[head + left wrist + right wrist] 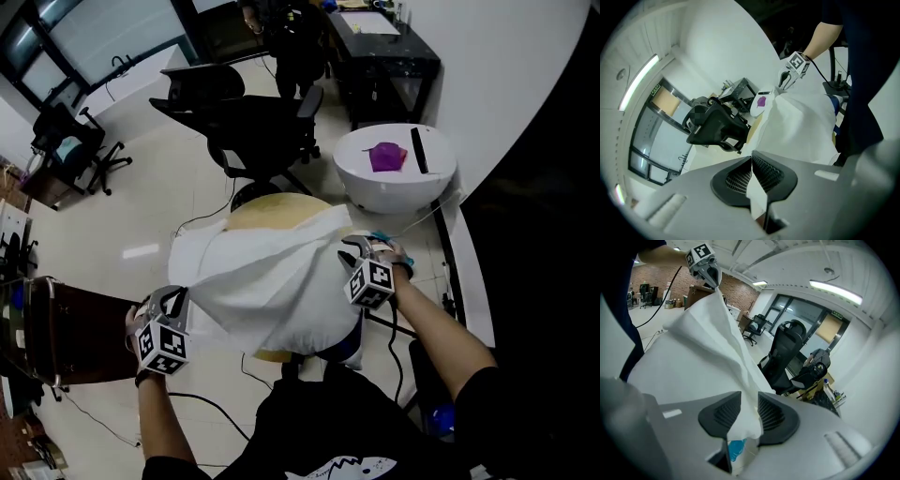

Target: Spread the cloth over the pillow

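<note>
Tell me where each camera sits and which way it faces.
Head view: on the person's head, looking steeply down at the cloth over the pillow; both forearms show.
Left gripper view: on the left gripper, looking along jaws shut on cloth, toward the right gripper.
Right gripper view: on the right gripper, along jaws clamping cloth, toward the left gripper.
Shared by both gripper views: cloth, black chair.

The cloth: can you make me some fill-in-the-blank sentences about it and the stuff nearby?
The cloth is coloured ____.
The left gripper has its jaws ____ on the cloth.
The pillow lies ____ the cloth.
The crumpled thing on the round table is coloured ____.
Missing words: white, shut, under, purple.
</note>
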`<state>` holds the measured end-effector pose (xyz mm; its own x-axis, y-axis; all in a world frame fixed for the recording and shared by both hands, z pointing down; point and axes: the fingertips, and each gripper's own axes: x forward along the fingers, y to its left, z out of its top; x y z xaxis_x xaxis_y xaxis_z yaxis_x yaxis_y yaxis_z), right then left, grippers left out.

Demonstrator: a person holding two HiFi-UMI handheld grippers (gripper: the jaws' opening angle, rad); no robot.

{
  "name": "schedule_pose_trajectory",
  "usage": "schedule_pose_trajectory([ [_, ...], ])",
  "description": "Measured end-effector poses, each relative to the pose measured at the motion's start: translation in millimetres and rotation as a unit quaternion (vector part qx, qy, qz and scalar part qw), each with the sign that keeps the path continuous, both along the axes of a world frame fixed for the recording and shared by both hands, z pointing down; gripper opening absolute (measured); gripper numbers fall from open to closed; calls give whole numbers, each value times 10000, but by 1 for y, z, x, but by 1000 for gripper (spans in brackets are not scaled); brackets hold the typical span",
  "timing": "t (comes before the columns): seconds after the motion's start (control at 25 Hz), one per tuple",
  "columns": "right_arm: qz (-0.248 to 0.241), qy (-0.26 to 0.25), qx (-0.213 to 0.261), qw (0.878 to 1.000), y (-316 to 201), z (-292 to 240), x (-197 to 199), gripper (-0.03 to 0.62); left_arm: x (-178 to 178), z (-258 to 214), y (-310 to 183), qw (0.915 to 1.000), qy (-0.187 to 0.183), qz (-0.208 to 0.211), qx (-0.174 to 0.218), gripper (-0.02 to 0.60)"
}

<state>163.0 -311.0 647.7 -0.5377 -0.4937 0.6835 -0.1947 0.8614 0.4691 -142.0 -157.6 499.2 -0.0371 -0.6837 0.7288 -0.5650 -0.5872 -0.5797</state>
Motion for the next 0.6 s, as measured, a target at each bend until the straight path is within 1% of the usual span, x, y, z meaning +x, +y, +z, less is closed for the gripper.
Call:
schedule_pose_trajectory([
  [0.24, -124, 333, 172, 9992, -29, 5, -17, 123, -1, 18, 9, 9998, 55, -5, -211, 0],
  [0.4, -295, 783, 176, 9963, -57, 18, -13, 121, -1, 25, 16, 9996, 87, -18, -279, 0],
  [0.48, -501, 975, 82, 9939, -64, 29, -9, 121, -1, 28, 18, 9995, 75, -20, -322, 0],
  [0.6, -902, 1159, -215, 9889, -63, 38, -9, 121, 0, 29, 17, 9994, 39, -18, -352, 0],
])
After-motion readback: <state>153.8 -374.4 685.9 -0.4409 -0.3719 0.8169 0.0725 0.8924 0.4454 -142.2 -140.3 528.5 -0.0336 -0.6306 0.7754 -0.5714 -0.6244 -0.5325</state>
